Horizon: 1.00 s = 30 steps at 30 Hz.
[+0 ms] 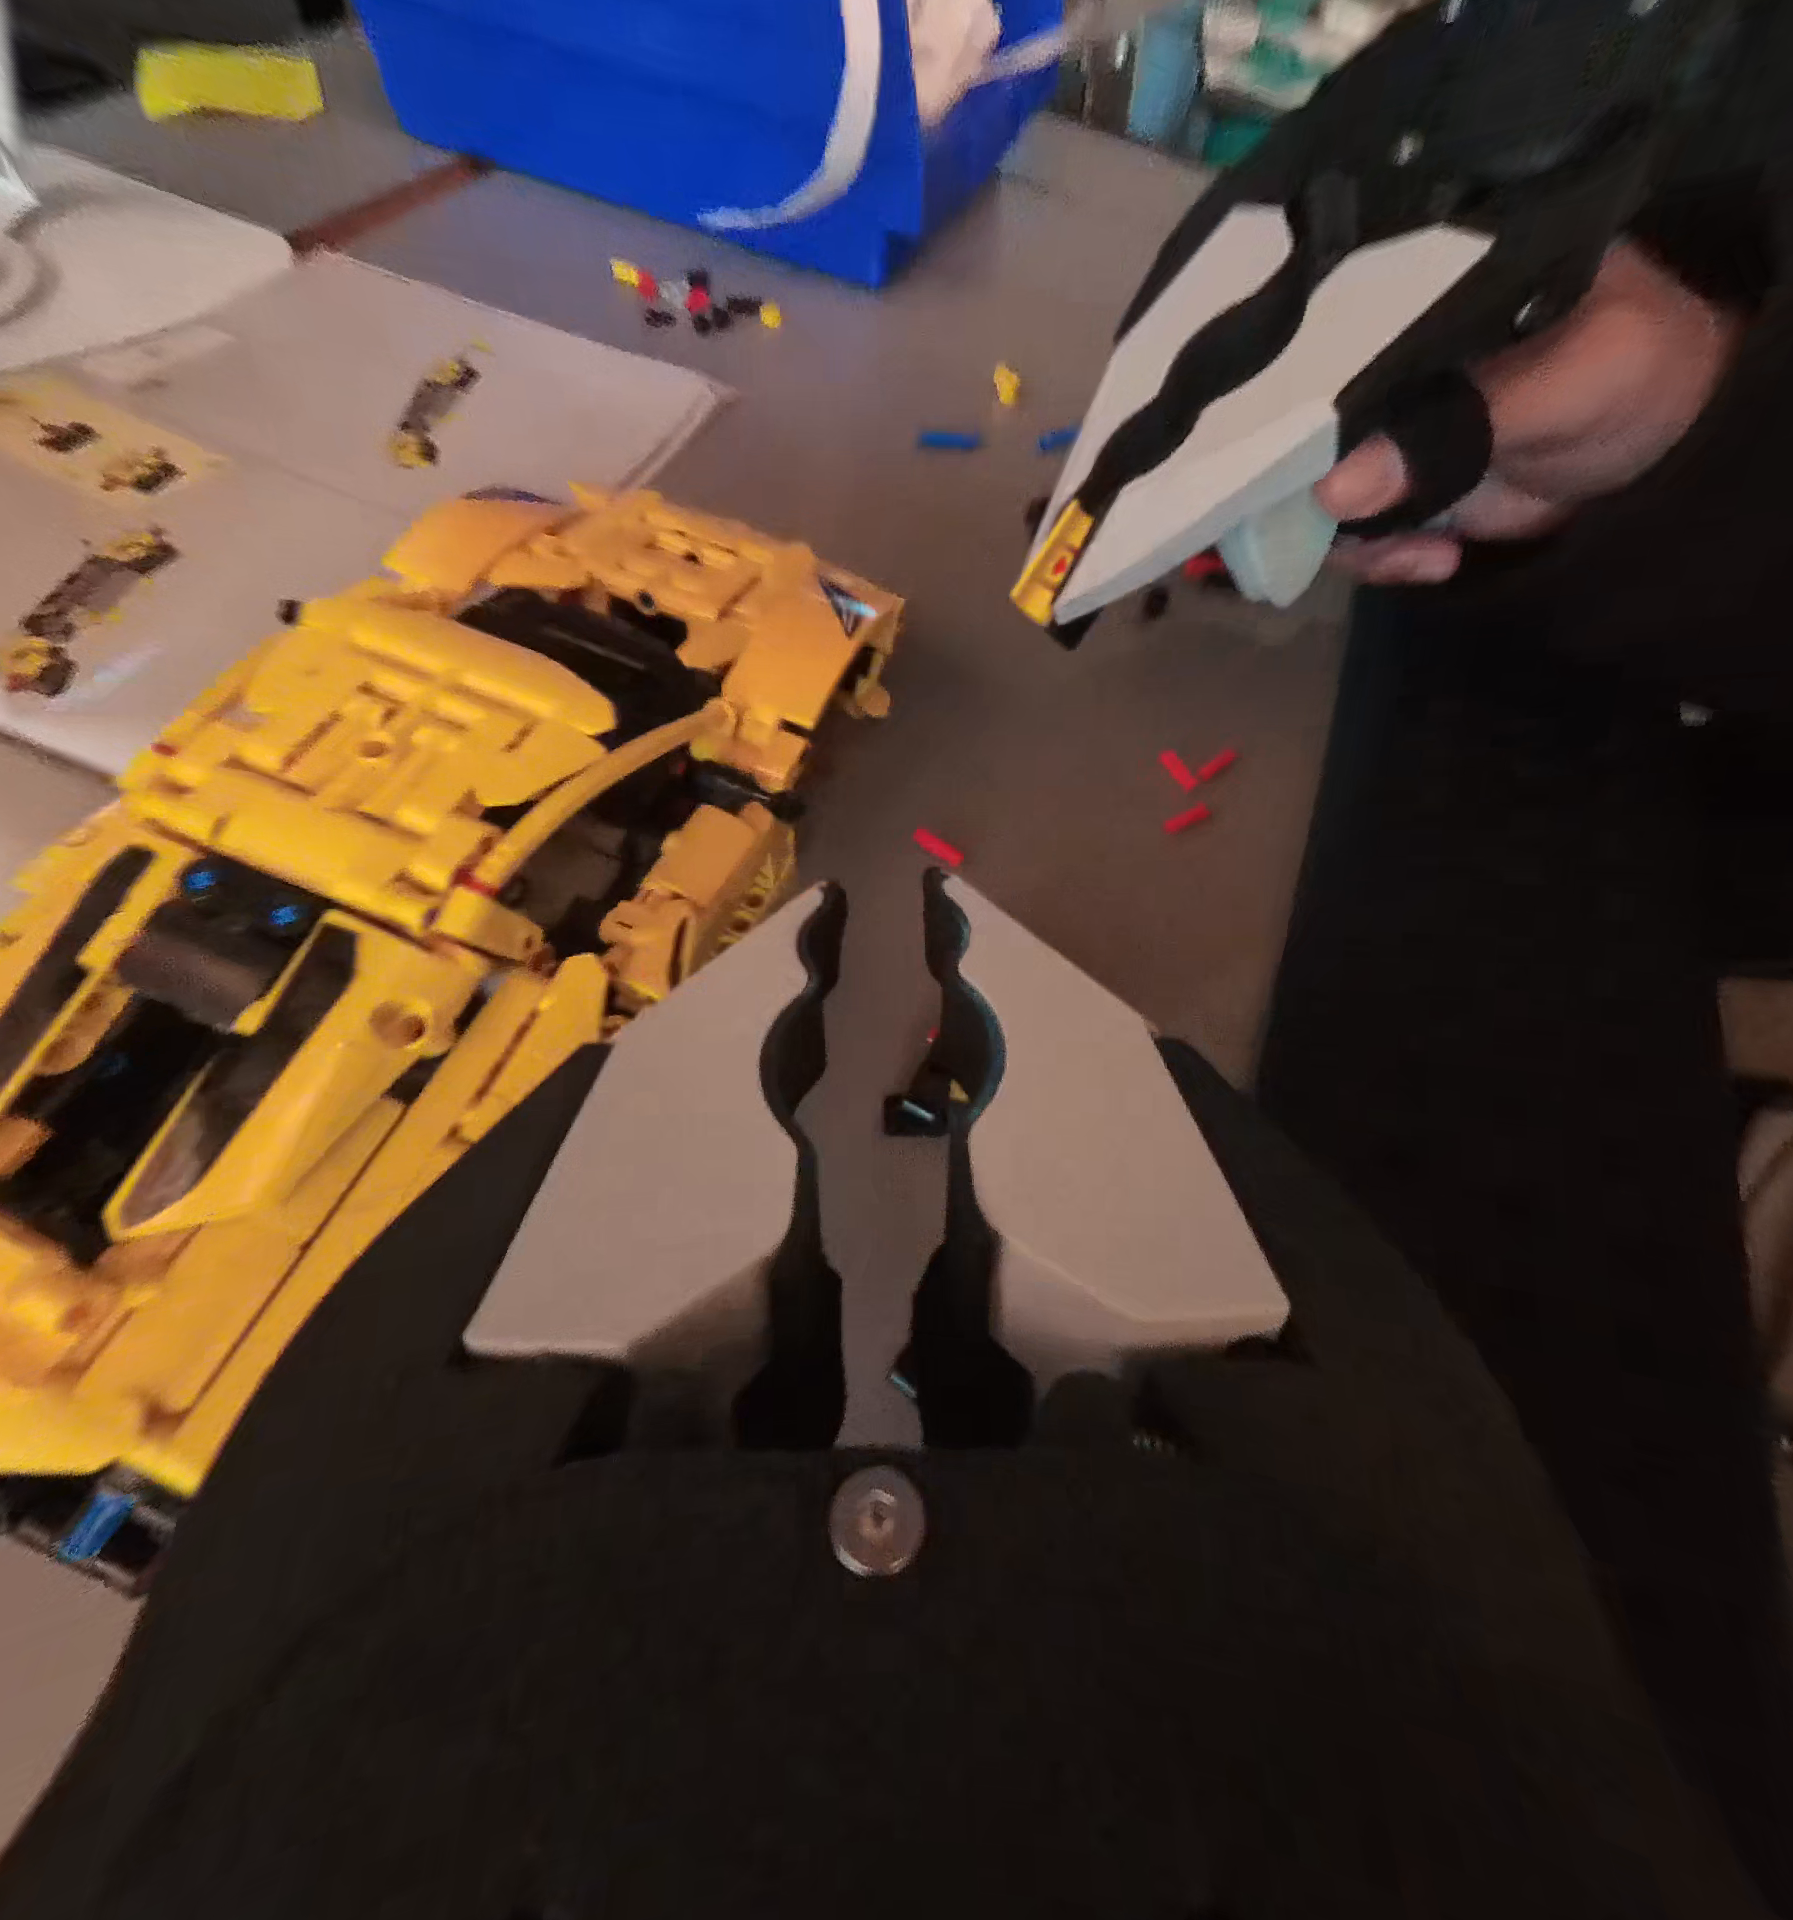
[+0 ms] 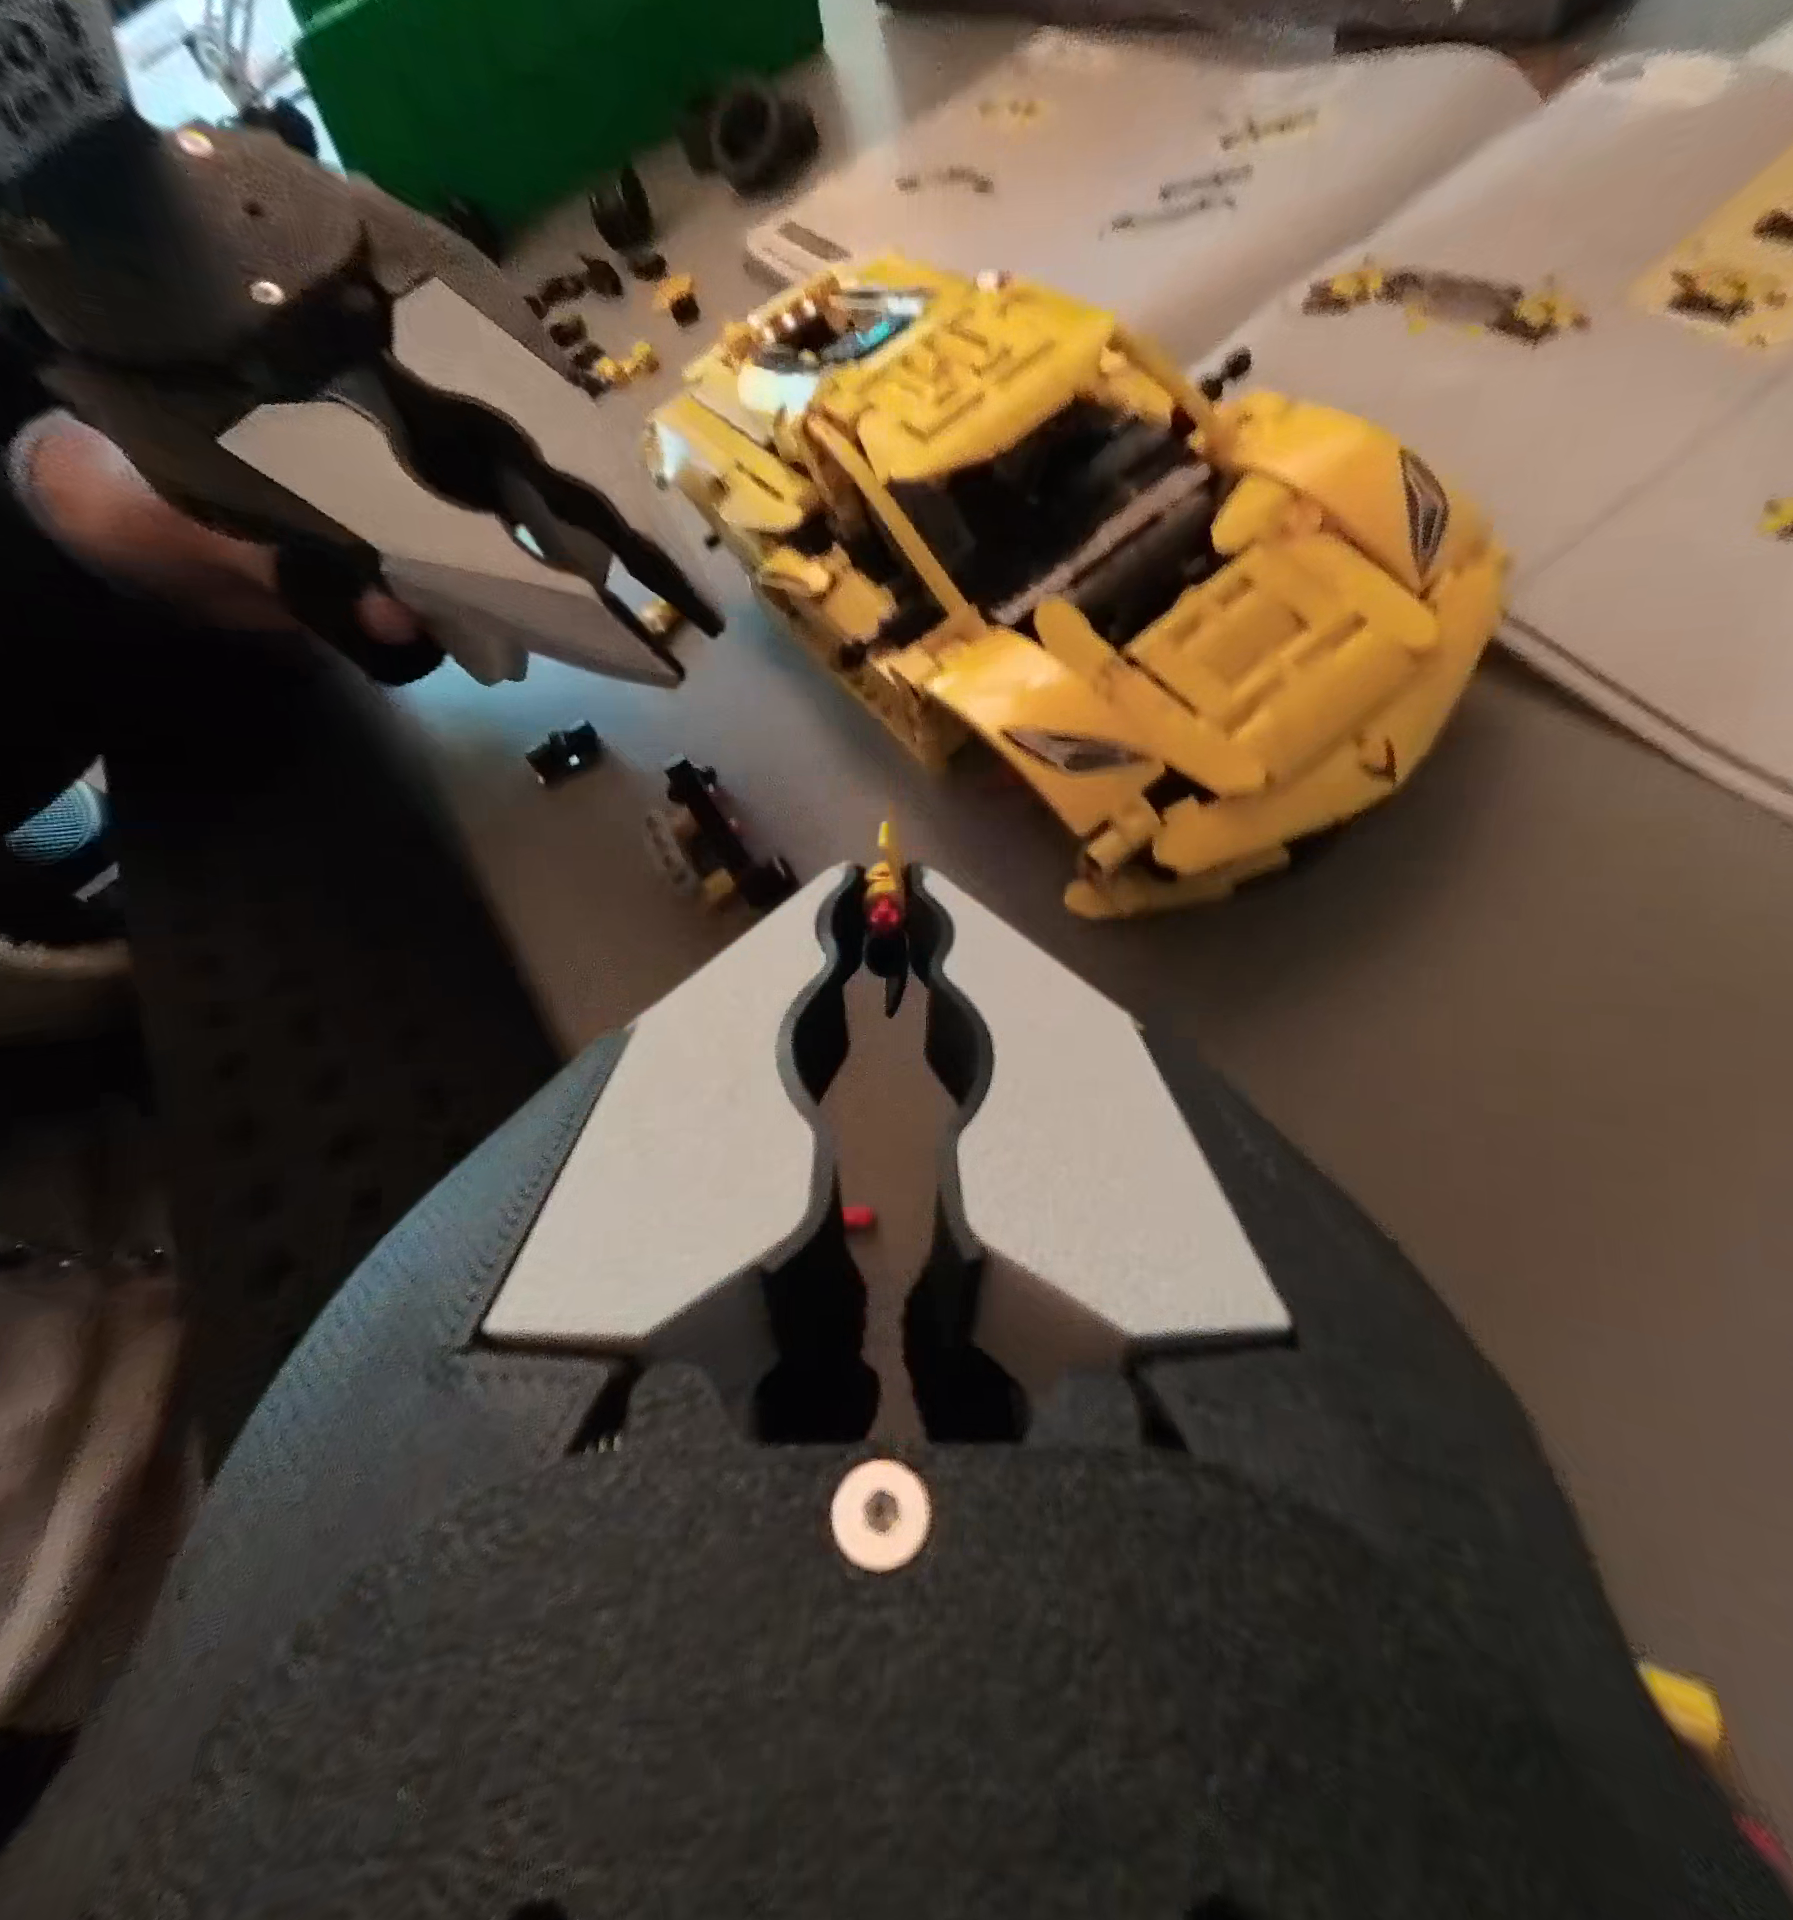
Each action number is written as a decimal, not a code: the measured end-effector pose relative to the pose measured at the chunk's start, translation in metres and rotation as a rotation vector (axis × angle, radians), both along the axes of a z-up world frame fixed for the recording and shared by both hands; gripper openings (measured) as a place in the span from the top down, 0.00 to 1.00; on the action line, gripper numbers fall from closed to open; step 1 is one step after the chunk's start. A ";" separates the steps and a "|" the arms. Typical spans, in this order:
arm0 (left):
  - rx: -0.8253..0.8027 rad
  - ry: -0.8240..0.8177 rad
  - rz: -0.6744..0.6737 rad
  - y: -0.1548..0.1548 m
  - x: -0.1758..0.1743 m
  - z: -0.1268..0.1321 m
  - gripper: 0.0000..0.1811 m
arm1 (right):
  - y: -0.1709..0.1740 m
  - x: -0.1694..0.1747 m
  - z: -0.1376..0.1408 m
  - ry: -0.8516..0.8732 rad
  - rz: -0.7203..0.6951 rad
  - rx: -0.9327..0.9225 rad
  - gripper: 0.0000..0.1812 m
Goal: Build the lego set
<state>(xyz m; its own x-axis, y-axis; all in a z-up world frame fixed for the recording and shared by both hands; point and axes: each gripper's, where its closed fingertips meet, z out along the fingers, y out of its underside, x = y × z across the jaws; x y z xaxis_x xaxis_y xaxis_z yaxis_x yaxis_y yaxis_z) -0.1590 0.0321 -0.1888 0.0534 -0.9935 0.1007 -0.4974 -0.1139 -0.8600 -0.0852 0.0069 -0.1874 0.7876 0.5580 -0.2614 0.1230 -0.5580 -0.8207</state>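
Observation:
A mostly built yellow Lego sports car (image 1: 404, 831) lies on the grey table (image 1: 1027, 727); it also shows in the right wrist view (image 2: 1131, 582). My left gripper (image 1: 884, 891) is open and empty, hovering just right of the car's side. A small black piece (image 1: 913, 1112) lies on the table below its fingers. My right gripper (image 2: 884, 896) is shut on a small yellow piece with a red pin (image 2: 885, 868), held above the table in front of the car. That piece (image 1: 1048, 566) shows at the right gripper's tips (image 1: 1063, 608) in the left wrist view. The left gripper (image 2: 689, 649) shows at the upper left of the right wrist view.
An open instruction booklet (image 1: 352, 416) lies behind the car (image 2: 1494, 260). A blue bin (image 1: 663, 125) and a green bin (image 2: 559, 83) stand at the back. Red pins (image 1: 1193, 790), blue pins (image 1: 949, 440), black tyres (image 2: 757, 130) and a small black sub-assembly (image 2: 710, 842) lie loose. There is about 9 cm between the tips of the two grippers.

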 end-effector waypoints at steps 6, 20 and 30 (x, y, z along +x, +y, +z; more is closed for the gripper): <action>-0.063 0.205 0.003 -0.019 0.029 -0.029 0.92 | -0.001 0.011 -0.012 0.008 -0.045 -0.003 0.97; 0.017 0.363 0.105 -0.015 0.056 -0.055 0.95 | -0.040 0.032 -0.057 -0.540 0.071 -0.259 0.96; 0.074 0.170 -0.050 -0.033 0.060 -0.026 0.98 | -0.032 0.025 -0.049 -0.373 0.061 -0.250 0.87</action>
